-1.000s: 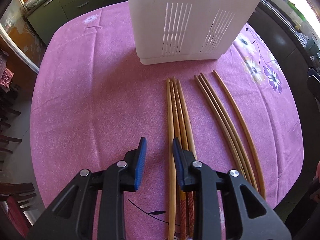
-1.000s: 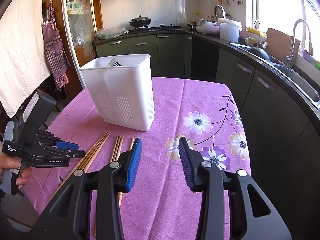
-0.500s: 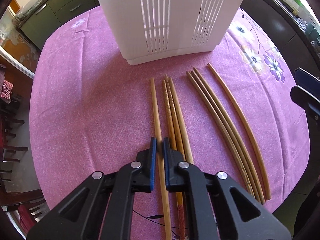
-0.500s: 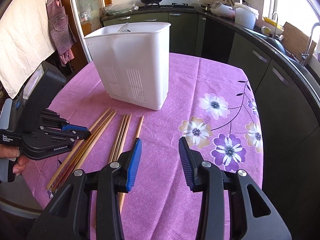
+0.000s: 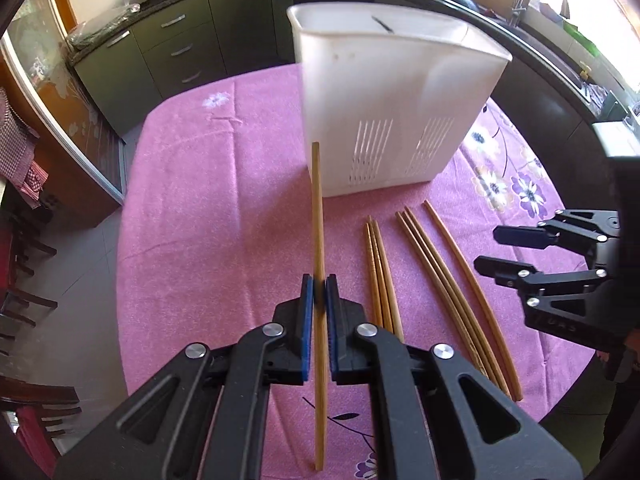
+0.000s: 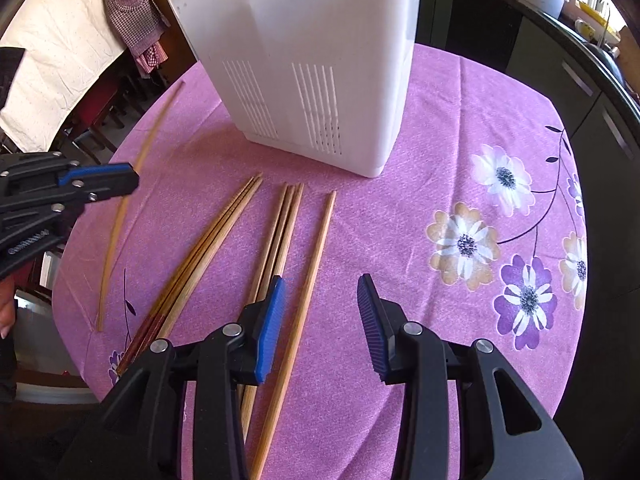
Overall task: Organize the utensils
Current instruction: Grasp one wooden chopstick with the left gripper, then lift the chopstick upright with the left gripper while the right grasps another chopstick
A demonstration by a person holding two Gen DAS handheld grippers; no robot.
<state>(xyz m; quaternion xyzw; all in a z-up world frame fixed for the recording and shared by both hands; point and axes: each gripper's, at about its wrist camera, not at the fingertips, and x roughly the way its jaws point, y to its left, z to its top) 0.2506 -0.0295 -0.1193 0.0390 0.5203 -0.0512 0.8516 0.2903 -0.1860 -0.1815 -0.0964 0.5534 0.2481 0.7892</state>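
My left gripper (image 5: 319,285) is shut on one light wooden chopstick (image 5: 318,208) and holds it clear of the purple tablecloth (image 5: 208,216), its tip pointing at the white slotted utensil basket (image 5: 400,92). The right wrist view shows the same chopstick (image 6: 120,216) in the left gripper (image 6: 130,180). Several more chopsticks lie in front of the basket (image 6: 320,40): a red-ended bundle (image 6: 208,240), a middle bundle (image 6: 276,236) and a single one (image 6: 316,240). My right gripper (image 6: 321,284) hovers open over that single chopstick, which runs under the gap near its left finger.
The floral tablecloth (image 6: 460,128) covers a rounded table whose edge falls away close behind both grippers. Dark green kitchen cabinets (image 5: 172,44) stand beyond it. Dark chairs (image 5: 24,308) stand at the left, and a checked apron (image 6: 132,12) hangs behind the basket.
The left gripper shut on the leftmost chopstick and lifted it off the cloth. The right gripper dropped and tilted down over the chopsticks, still open.
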